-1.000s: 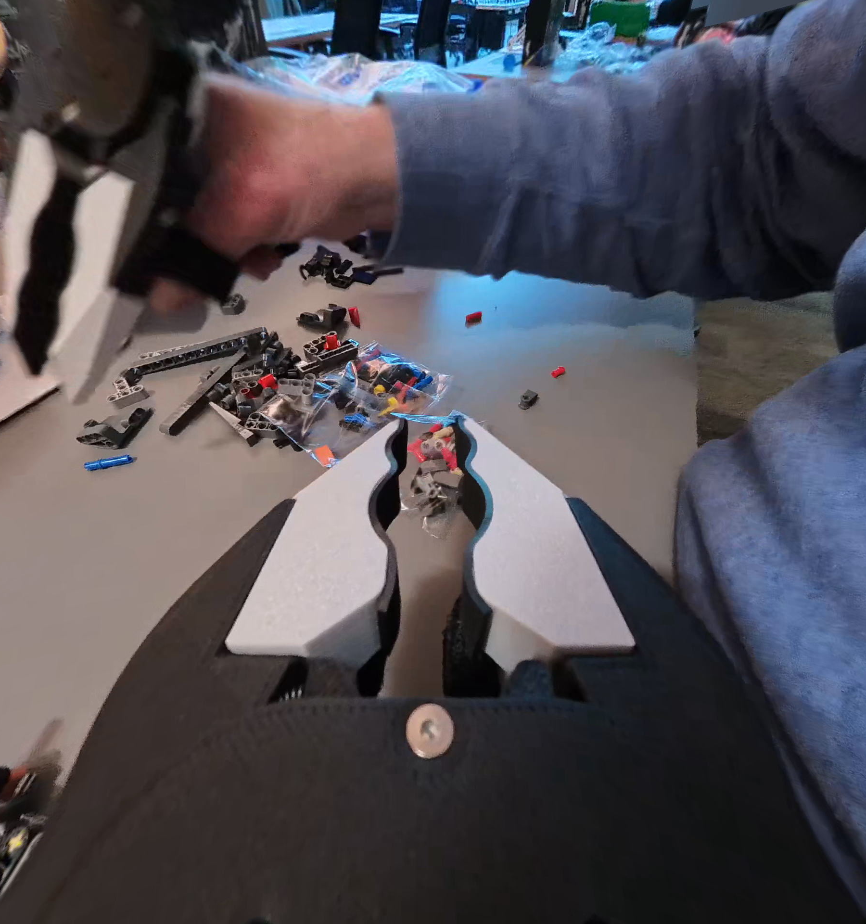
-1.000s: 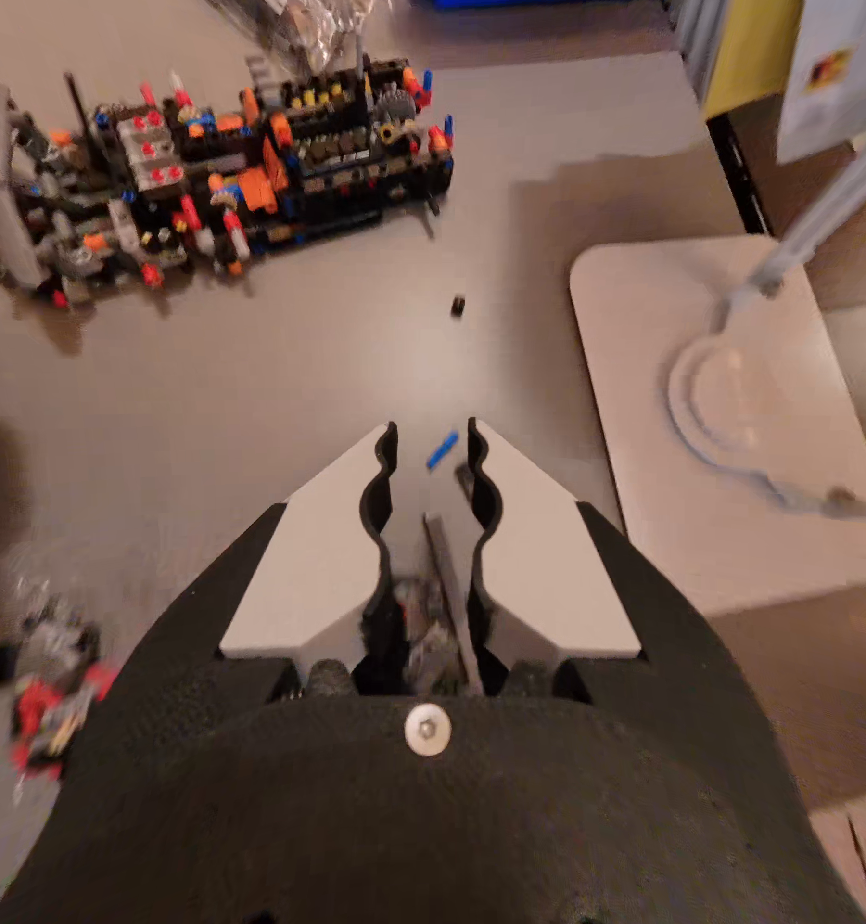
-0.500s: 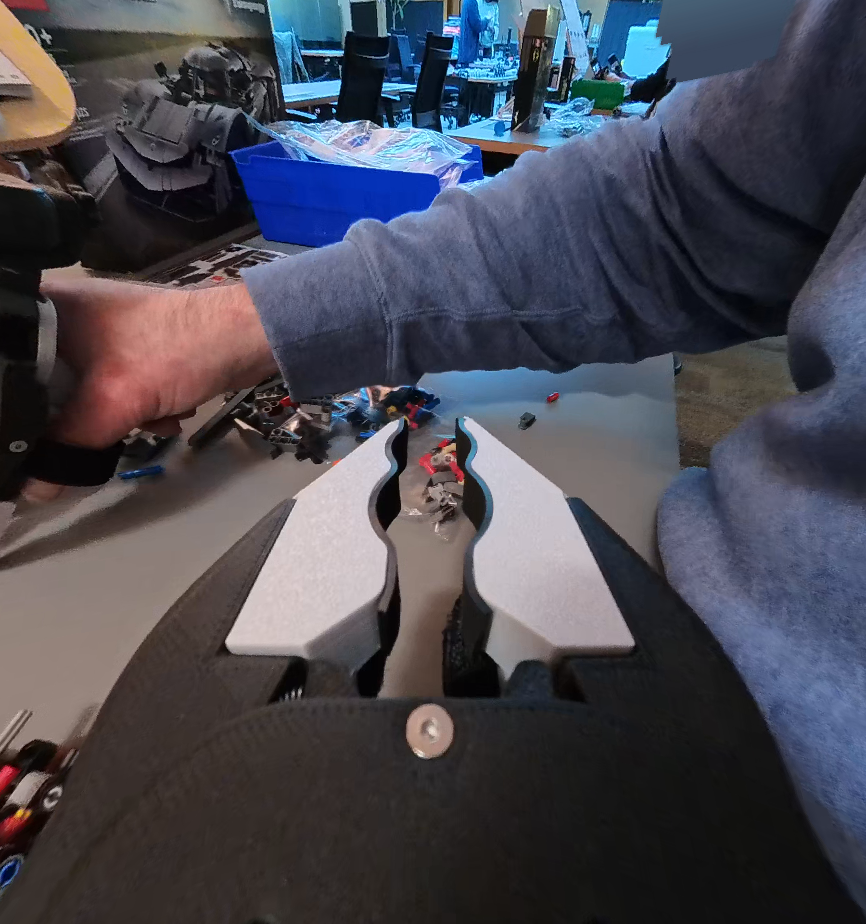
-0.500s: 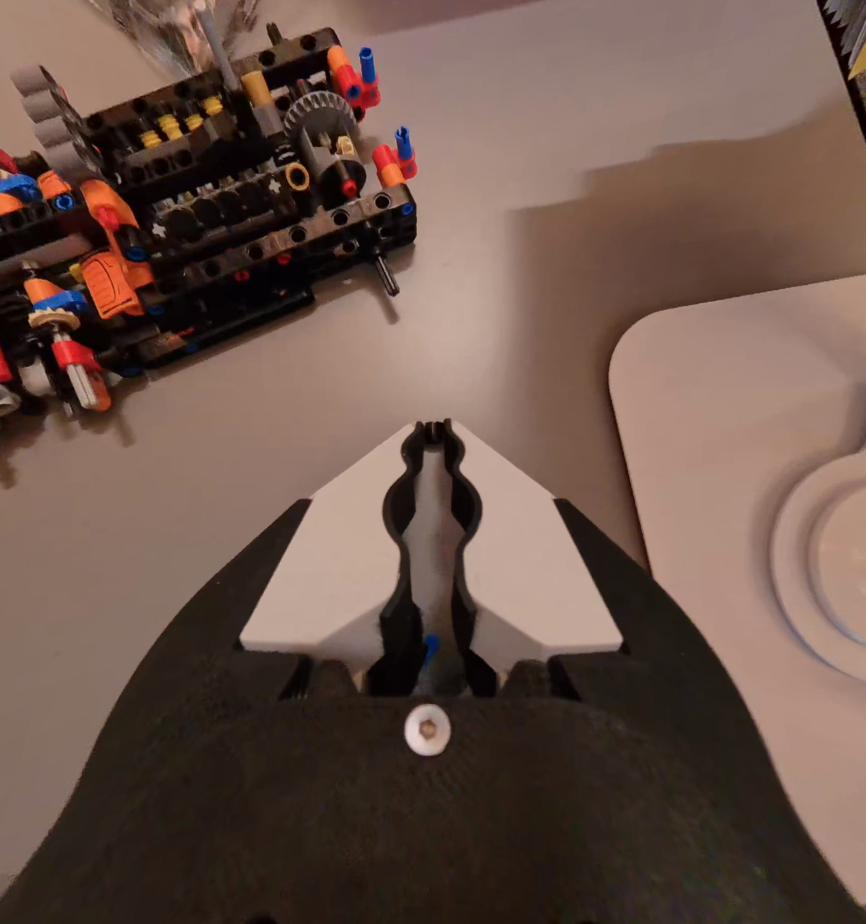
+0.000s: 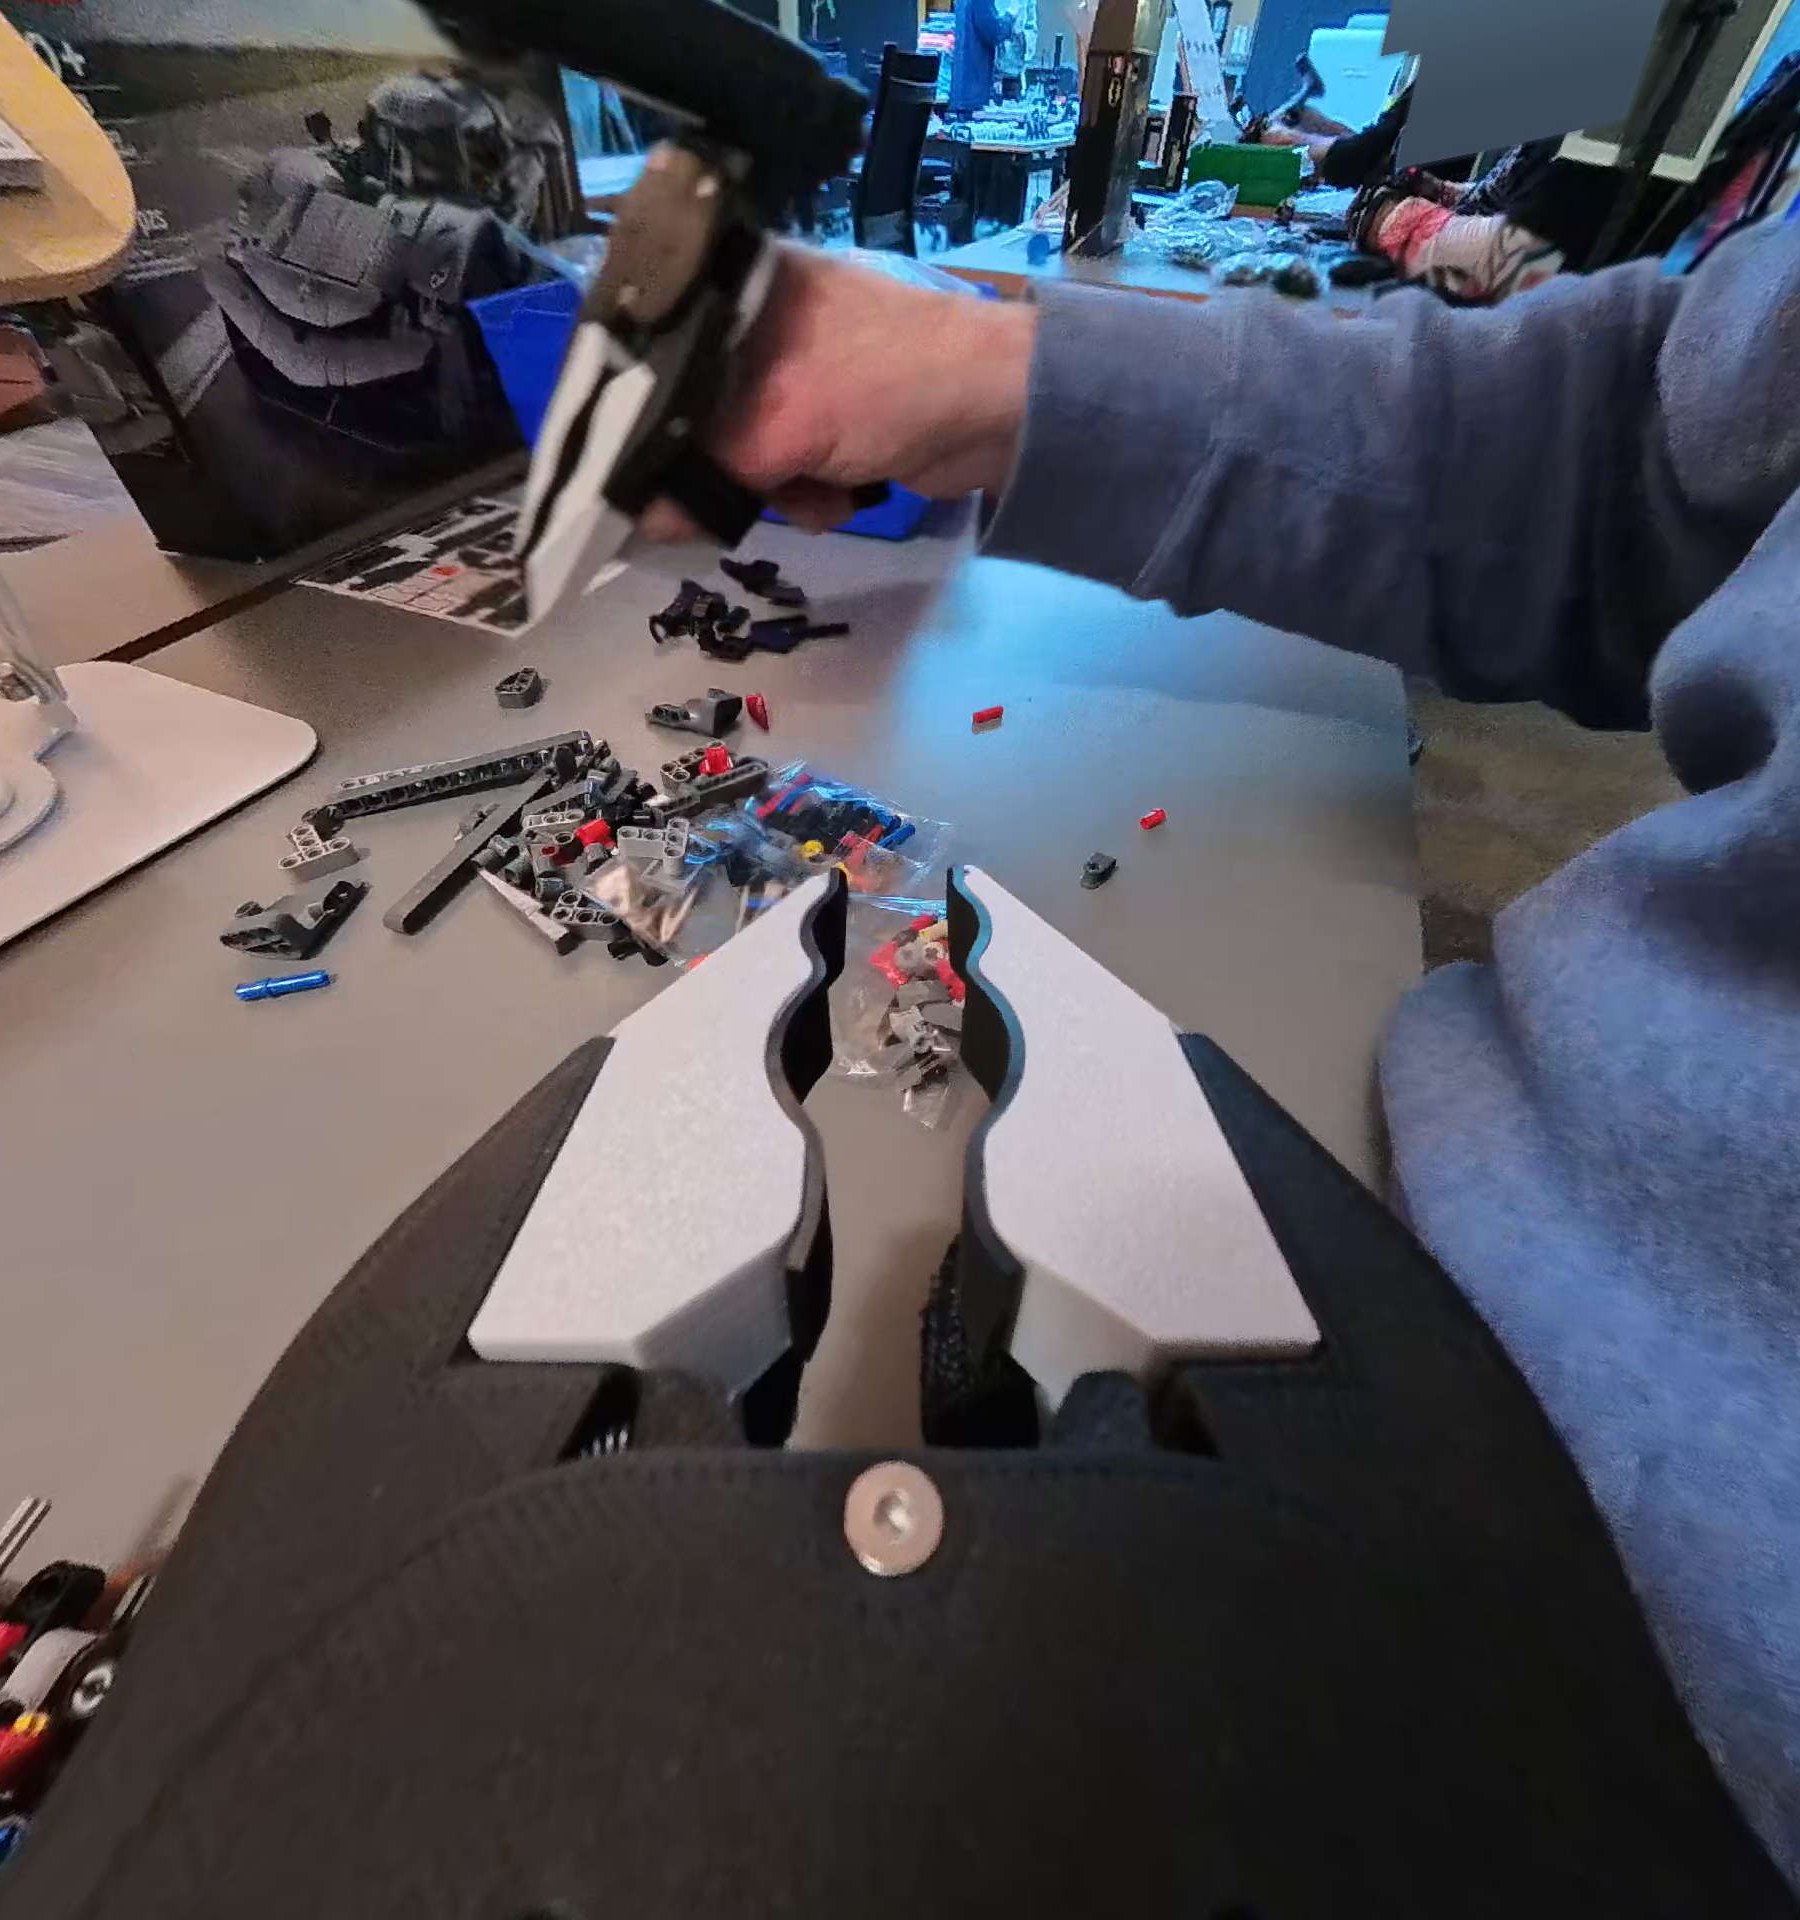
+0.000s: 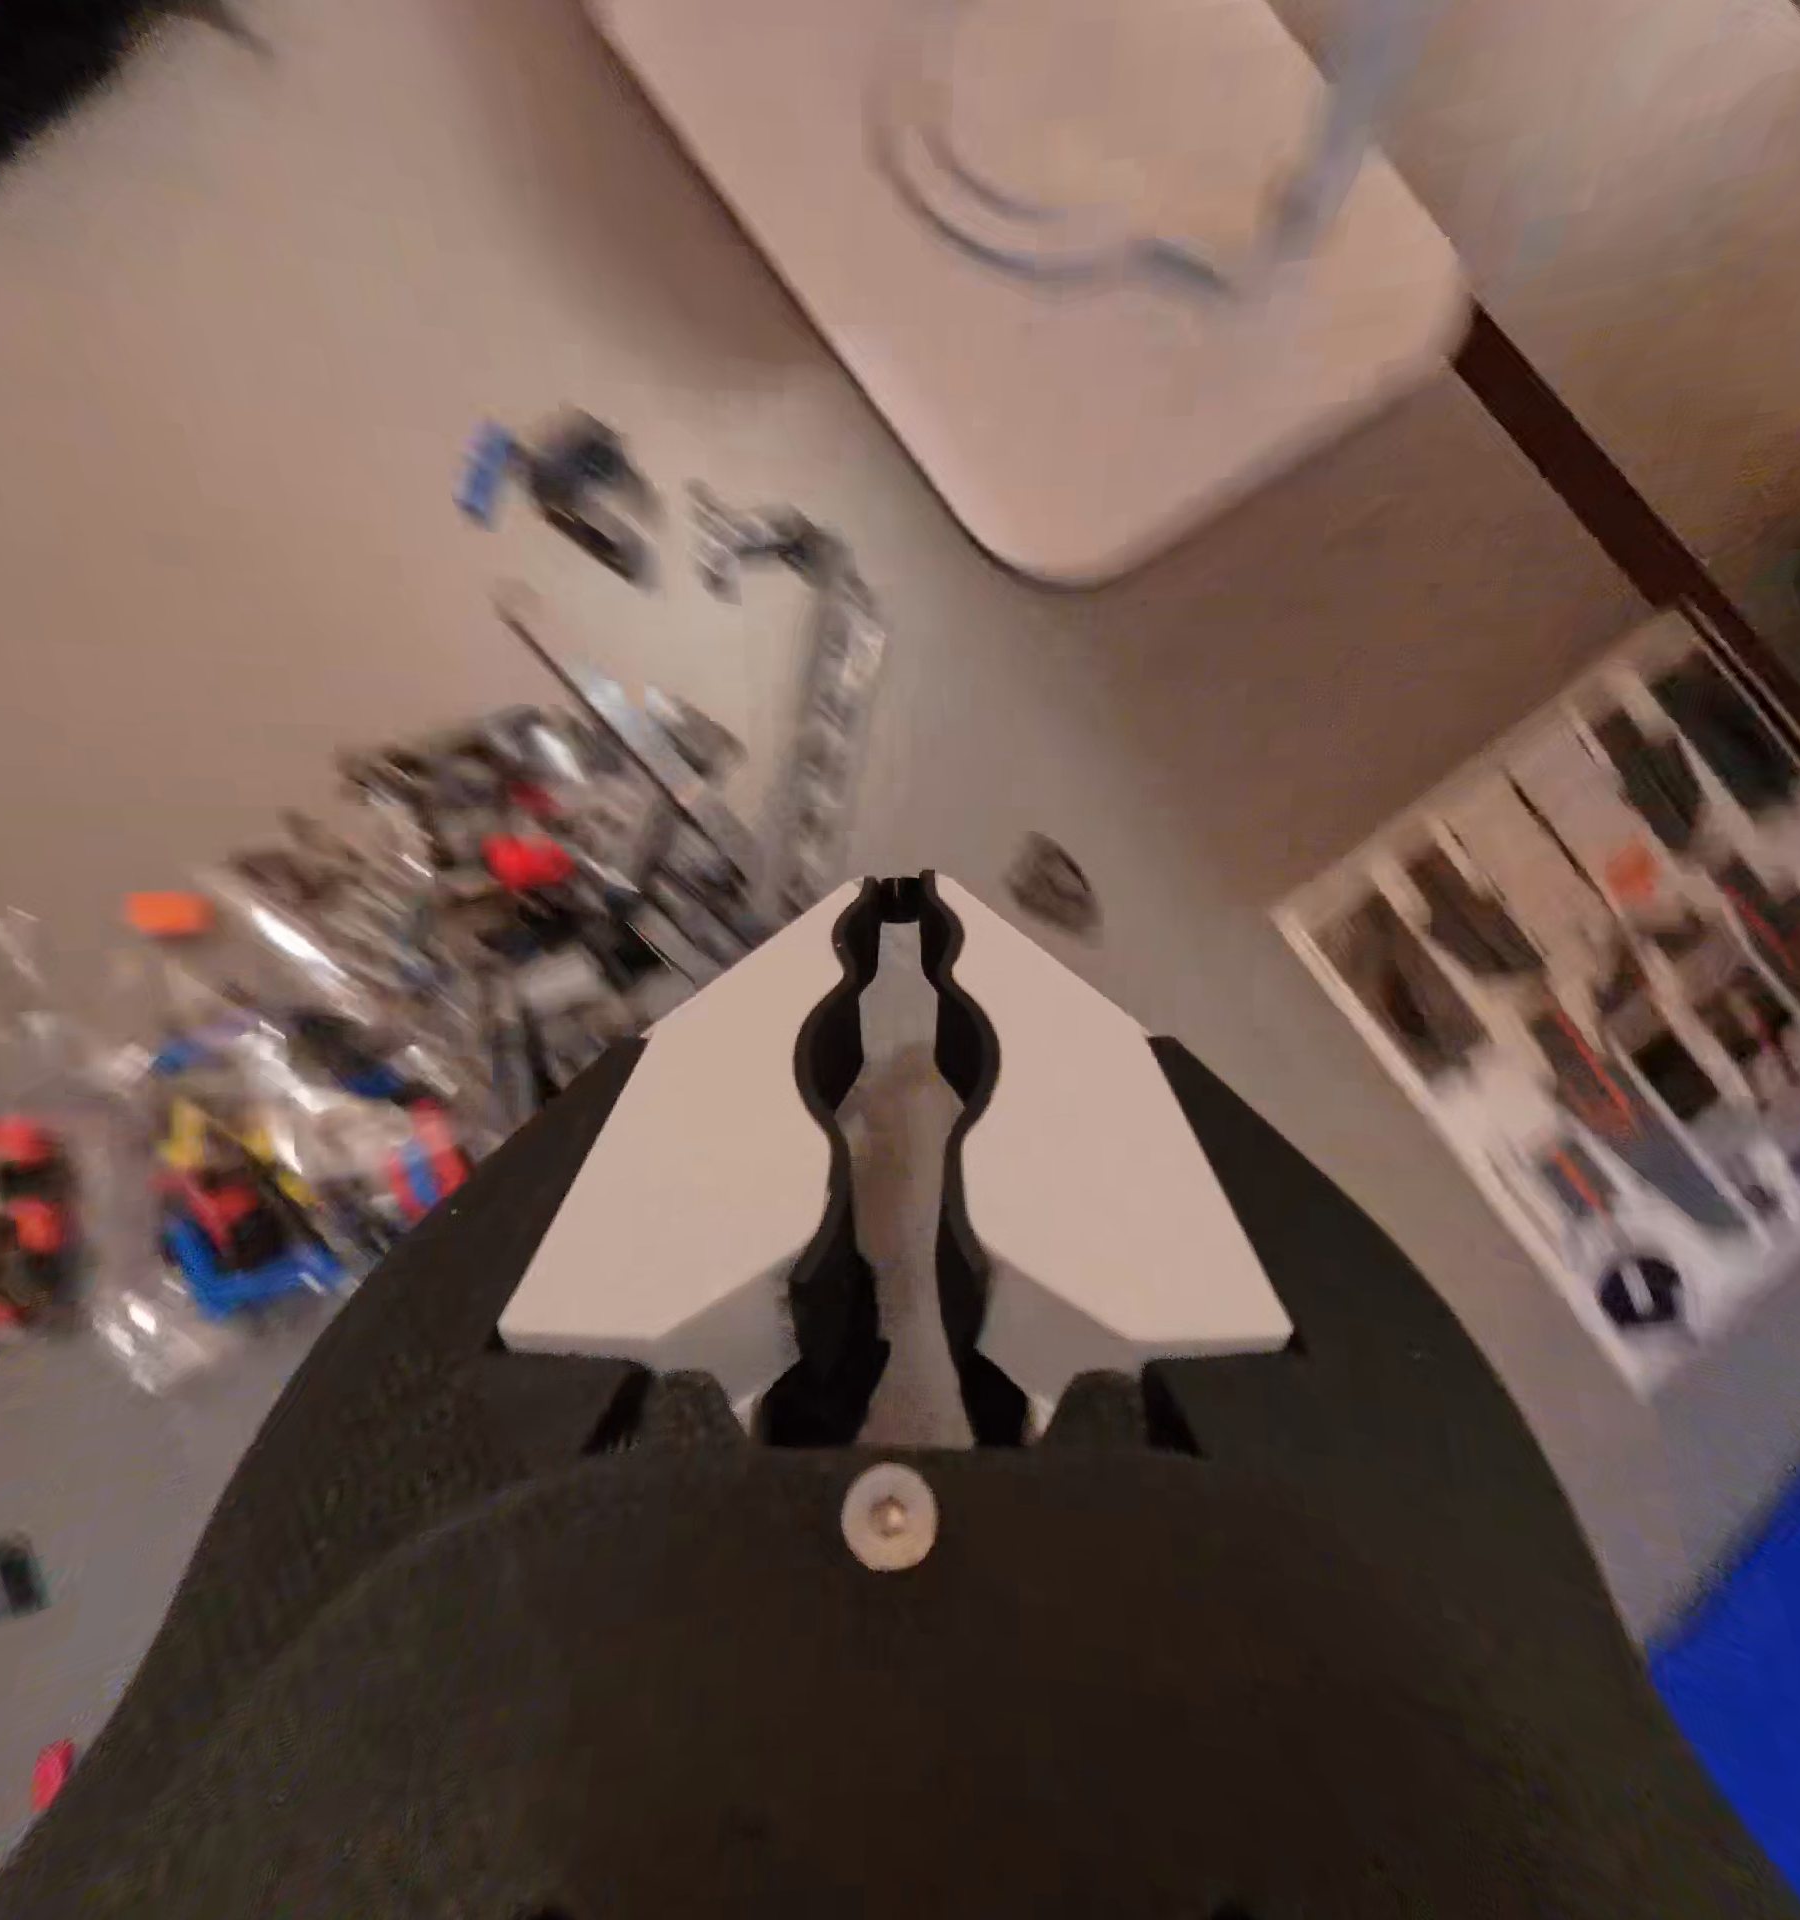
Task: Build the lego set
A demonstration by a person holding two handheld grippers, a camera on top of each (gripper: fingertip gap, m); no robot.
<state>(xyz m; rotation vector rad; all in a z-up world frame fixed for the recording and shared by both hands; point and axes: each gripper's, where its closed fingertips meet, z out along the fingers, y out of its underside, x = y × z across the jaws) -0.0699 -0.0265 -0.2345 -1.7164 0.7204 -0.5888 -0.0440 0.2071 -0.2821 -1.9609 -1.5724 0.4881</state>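
My left gripper (image 5: 896, 894) is open and empty, low over the grey table (image 5: 200, 1143). A small clear bag of red and grey parts (image 5: 911, 1023) shows between its fingers. A pile of loose dark beams and parts (image 5: 563, 831) lies beyond it. My right gripper (image 6: 901, 894) is shut on a tiny black piece (image 6: 901, 886) at its tips, above the blurred pile (image 6: 584, 831). In the left wrist view a hand holds the right gripper (image 5: 563, 540) tips down behind the pile. Part of the built model (image 5: 13, 1683) shows at bottom left.
A white stand base (image 5: 96, 769) sits at the left, and also shows in the right wrist view (image 6: 1083, 260). An instruction sheet (image 6: 1602, 987), a dark set box (image 5: 304, 312) and a blue bin (image 5: 532, 322) stand behind. A blue pin (image 5: 281, 985) lies loose. A grey sleeve (image 5: 1395, 468) crosses the right. Left tips to right tips: about 25 cm. To reach the built model (image 5: 13, 1683) in a straight line is about 20 cm for my left fingers, about 30 cm for my right.
The right gripper shut on a tiny black piece near the built model, then swung away over to the loose parts pile. The left gripper stayed open, roughly in place.
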